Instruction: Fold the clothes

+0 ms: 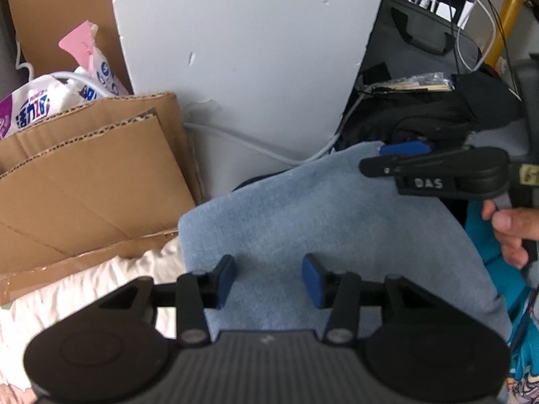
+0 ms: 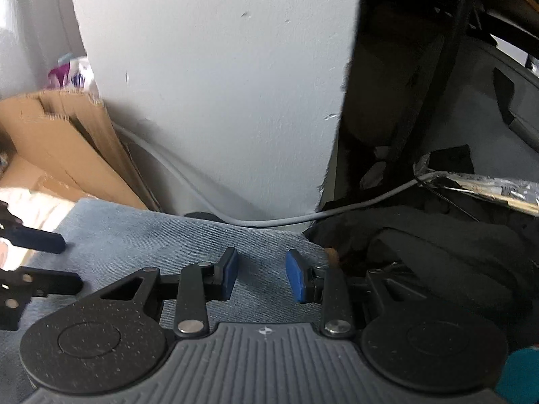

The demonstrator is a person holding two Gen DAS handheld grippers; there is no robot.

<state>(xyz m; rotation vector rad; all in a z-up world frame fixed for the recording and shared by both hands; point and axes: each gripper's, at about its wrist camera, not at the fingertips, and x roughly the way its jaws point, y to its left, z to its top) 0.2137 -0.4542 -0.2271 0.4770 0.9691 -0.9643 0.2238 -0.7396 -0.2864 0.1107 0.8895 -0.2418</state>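
Both grippers poised over the denim, fingers released.
Our left gripper and right gripper could pinch the light-blue denim garment unevenly, skewing the fold, or snag the grey cable at frame centre.

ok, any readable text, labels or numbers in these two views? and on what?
"DAS": raised letters on the black body of the right claw, seen from the left wrist view.
Blue and purple print on the white plastic packaging bag in the brown cardboard box: upside down, characters not legible.
Yellow label at the right edge of the left wrist view: cut off, unreadable.
Right wrist view: no readable text.
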